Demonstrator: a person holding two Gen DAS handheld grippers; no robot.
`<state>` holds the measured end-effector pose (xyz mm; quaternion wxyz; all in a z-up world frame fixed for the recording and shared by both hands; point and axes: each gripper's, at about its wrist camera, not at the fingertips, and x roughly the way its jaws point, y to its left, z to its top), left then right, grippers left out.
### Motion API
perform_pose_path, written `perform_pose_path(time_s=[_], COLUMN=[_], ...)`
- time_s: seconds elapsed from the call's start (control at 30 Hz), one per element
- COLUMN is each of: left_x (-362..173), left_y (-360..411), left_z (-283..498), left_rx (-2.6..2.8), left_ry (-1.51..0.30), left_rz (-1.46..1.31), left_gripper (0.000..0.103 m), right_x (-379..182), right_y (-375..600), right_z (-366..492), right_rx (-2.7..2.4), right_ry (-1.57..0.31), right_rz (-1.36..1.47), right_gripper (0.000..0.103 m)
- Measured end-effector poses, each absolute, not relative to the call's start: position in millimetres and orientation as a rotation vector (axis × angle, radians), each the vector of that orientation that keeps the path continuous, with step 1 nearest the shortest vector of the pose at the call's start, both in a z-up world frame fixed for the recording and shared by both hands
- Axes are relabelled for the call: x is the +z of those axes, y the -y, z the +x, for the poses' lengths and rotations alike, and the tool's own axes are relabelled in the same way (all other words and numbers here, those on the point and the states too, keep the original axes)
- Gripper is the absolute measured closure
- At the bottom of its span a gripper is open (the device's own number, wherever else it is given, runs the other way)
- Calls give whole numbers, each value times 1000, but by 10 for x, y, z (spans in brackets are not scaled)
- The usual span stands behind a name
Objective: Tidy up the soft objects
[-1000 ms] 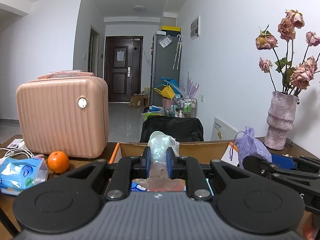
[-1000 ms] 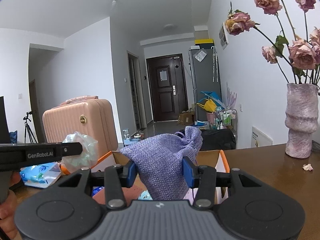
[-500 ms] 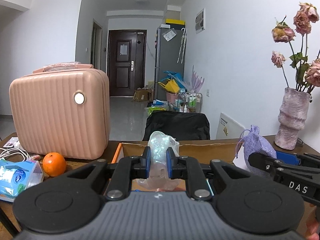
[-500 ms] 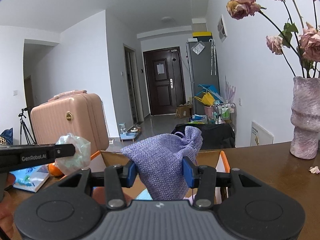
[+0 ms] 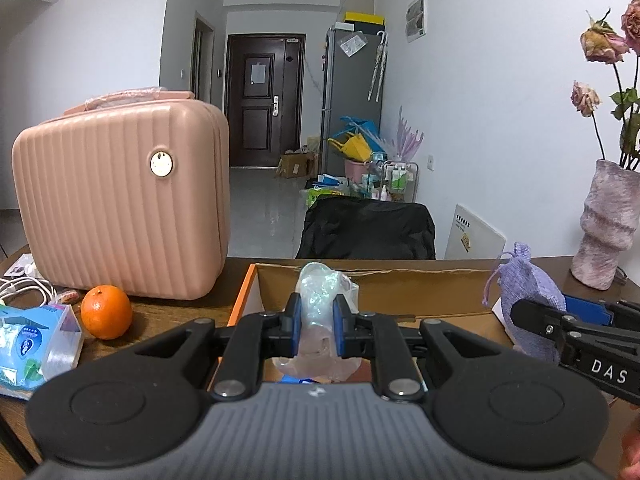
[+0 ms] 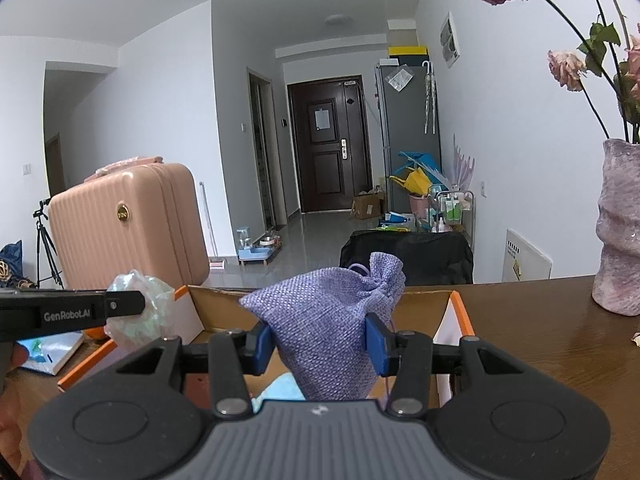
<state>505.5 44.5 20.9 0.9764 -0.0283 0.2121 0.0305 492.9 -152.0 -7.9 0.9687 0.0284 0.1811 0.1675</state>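
My left gripper (image 5: 316, 330) is shut on a crumpled clear plastic bag (image 5: 320, 300) and holds it above the open cardboard box (image 5: 400, 292). My right gripper (image 6: 322, 344) is shut on a purple drawstring cloth pouch (image 6: 332, 312), also held over the box (image 6: 224, 304). The pouch shows at the right of the left wrist view (image 5: 524, 292), the plastic bag at the left of the right wrist view (image 6: 140, 312). The box's inside is mostly hidden; a bit of light blue shows.
A pink ribbed suitcase (image 5: 116, 200) stands at the left of the brown table (image 6: 540, 340). An orange (image 5: 106, 312), a tissue pack (image 5: 32, 344) and white cables lie in front of it. A vase with dried roses (image 5: 610, 224) stands at the right. A black chair back (image 5: 366, 228) lies beyond the table.
Both grippers have lowered a little and drawn nearer the box, each still holding its object. The suitcase and vase appear larger and closer.
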Motion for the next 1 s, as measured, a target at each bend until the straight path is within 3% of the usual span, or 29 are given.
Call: perform_pose_path(time_s=[0.57,0.63,0.77,0.83,0.9,0.97,1.0], left_x=[129,102,92,95,96,111,116], left_y=[-394,-389,-409,-423,-431,-449,-467], left_z=[5115,5128,5124,5119,5108,5099,5097], left_rx=[62,75,89,109,159,191,196], left_ry=[-454,-462,-460,-455,-445,-431,-431], left_rz=[-20,-13,-13,-14,-5,-2,-10], left_gripper=[84,72,62,36,16,12,3], right_x=[-174,-172,-170,-168,-167,-162,-156], right_y=[1458,1460,1478,1493,1495,1498,1496], right_z=[5030,5034,5058,5061,5050,5034,5029], right_rx=[311,298,281,275,266,262,260], right_ry=[-400,-404,-408,-407,-397,-382,-375], right_rz=[32,31,39,41,38,36,36], right_gripper=[55,53,37,25,11,6,1])
